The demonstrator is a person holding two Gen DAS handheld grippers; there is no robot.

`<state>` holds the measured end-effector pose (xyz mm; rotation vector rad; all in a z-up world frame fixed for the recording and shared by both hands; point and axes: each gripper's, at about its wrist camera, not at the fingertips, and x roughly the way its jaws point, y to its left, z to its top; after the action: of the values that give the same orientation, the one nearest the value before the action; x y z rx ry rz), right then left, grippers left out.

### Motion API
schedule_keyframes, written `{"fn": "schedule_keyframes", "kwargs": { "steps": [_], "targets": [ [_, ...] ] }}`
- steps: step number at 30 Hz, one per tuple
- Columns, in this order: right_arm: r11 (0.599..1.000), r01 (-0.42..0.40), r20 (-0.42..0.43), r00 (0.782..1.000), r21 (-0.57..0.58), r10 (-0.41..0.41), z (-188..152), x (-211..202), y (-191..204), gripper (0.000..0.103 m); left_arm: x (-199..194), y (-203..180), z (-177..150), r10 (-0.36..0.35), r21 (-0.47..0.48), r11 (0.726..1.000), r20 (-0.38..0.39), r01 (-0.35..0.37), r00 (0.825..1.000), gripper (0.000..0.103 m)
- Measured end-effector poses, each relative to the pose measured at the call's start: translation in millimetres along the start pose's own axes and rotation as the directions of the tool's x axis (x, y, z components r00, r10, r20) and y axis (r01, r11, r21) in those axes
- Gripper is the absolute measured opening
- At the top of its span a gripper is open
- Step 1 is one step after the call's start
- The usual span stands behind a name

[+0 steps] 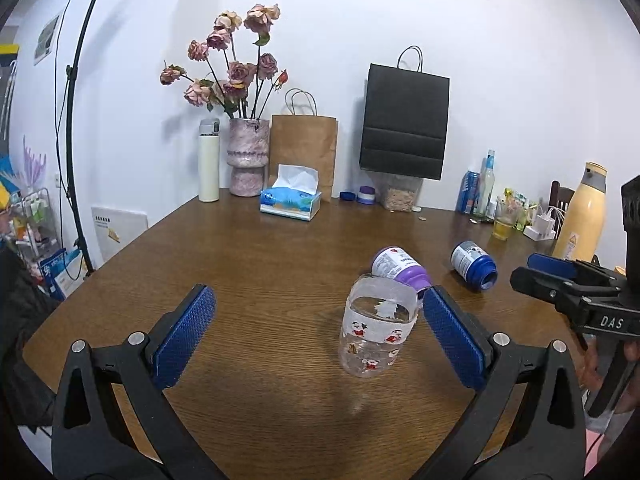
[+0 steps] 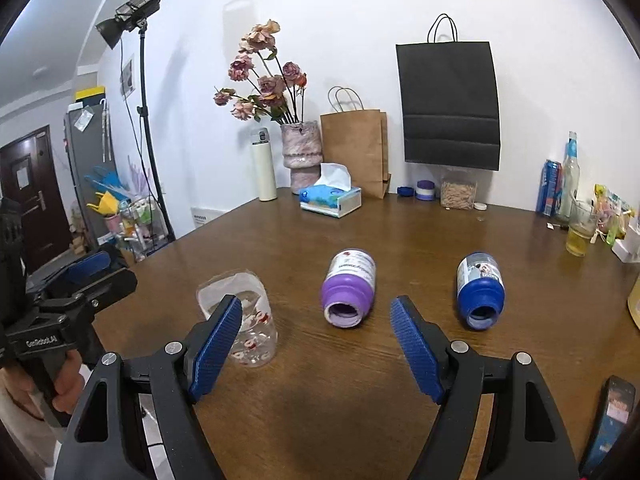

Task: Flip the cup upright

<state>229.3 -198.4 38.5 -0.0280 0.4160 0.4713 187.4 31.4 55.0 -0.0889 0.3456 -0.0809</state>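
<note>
A clear plastic cup [image 1: 374, 336] with red cartoon prints stands on the wooden table [image 1: 256, 272], leaning slightly; its wide end is up. It also shows in the right wrist view [image 2: 252, 320], partly behind my right gripper's left finger. A purple bottle [image 1: 400, 268] [image 2: 350, 288] and a blue bottle [image 1: 474, 266] [image 2: 480, 290] lie on their sides, mouths open. My left gripper [image 1: 318, 330] is open and empty, the cup standing between its fingers near the right one. My right gripper [image 2: 316, 344] is open and empty, in front of the purple bottle.
Along the back wall stand a white thermos [image 1: 209, 160], a vase of dried roses [image 1: 248, 156], a tissue box [image 1: 291, 199], a brown bag [image 1: 304, 148], a black bag [image 1: 404, 120], small jars, drinks and a yellow bottle [image 1: 582, 216]. A phone [image 2: 610, 420] lies at the near right.
</note>
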Motion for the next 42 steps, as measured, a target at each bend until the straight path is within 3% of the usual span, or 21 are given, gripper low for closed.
{"fn": "schedule_keyframes", "kwargs": {
  "steps": [6,10,25,27,29,42],
  "targets": [
    [1.0,0.029,0.019,0.999,-0.009,-0.029,-9,-4,1,0.082,-8,9,-8,0.049,-0.054,0.997,0.048,-0.047,0.998,0.103],
    [1.0,0.015,0.029,0.999,-0.005,-0.014,-17,-3,0,0.082,-10,14,-10,0.029,-0.109,0.994,0.082,-0.02,0.996,0.103],
    [0.999,0.035,0.038,0.999,-0.009,-0.035,-30,-23,15,0.082,-44,-8,-22,0.06,0.007,0.998,0.131,-0.062,0.99,0.103],
    [0.999,0.04,0.035,0.999,-0.027,-0.039,-31,-29,19,0.082,-46,-10,-22,0.093,-0.004,0.996,0.128,-0.094,0.987,0.103],
    [0.999,0.038,0.062,0.997,-0.028,-0.036,-36,-37,21,0.082,-49,-10,-19,0.058,-0.017,0.998,0.121,-0.057,0.991,0.103],
    [0.999,0.038,0.099,0.994,-0.011,-0.037,-52,-70,40,0.082,-90,-11,-27,0.108,-0.03,0.994,0.148,-0.105,0.983,0.103]
  ]
}}
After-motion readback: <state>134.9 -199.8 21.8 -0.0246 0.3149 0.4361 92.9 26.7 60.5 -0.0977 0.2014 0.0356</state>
